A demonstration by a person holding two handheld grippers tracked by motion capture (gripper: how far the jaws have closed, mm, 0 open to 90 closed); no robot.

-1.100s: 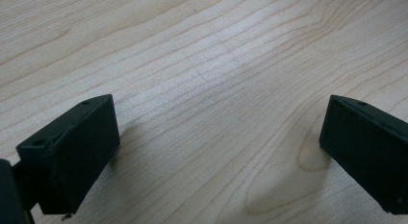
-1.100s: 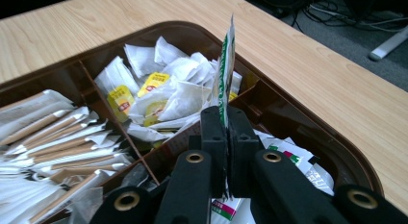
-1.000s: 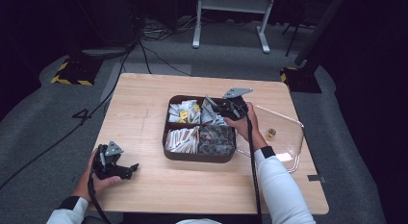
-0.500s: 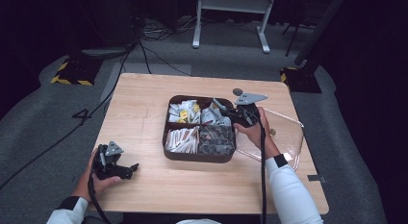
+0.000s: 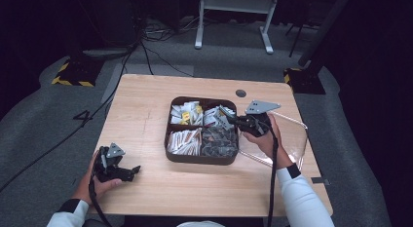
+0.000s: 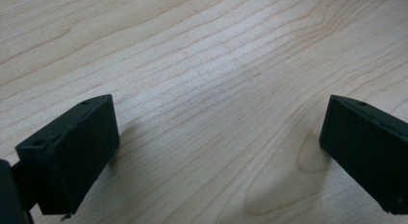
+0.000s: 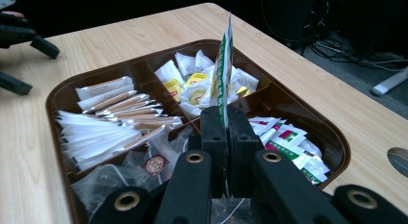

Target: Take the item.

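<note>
A brown four-compartment tray (image 5: 199, 161) of packets sits mid-table. My right gripper (image 5: 233, 119) hovers at the tray's right edge, shut on a green-and-white packet (image 5: 225, 111). In the right gripper view the packet (image 7: 223, 65) stands upright on edge, pinched between the jaws of the right gripper (image 7: 226, 123), above the tray (image 7: 57, 96). My left gripper (image 5: 131, 171) rests on the table at the near left, open. In the left gripper view its jaws stand wide apart with bare wood between them (image 6: 221, 147). The left gripper (image 7: 36, 65) also appears far off in the right gripper view.
A clear plastic lid (image 5: 292, 134) lies on the table right of the tray, under my right hand. A round cable hole (image 5: 240, 93) sits behind the tray. Cables and a metal stand are on the floor beyond the table.
My right gripper has moved right and slightly nearer with the packet, from over the far right compartment to the tray's right edge. The left gripper has stayed put.
</note>
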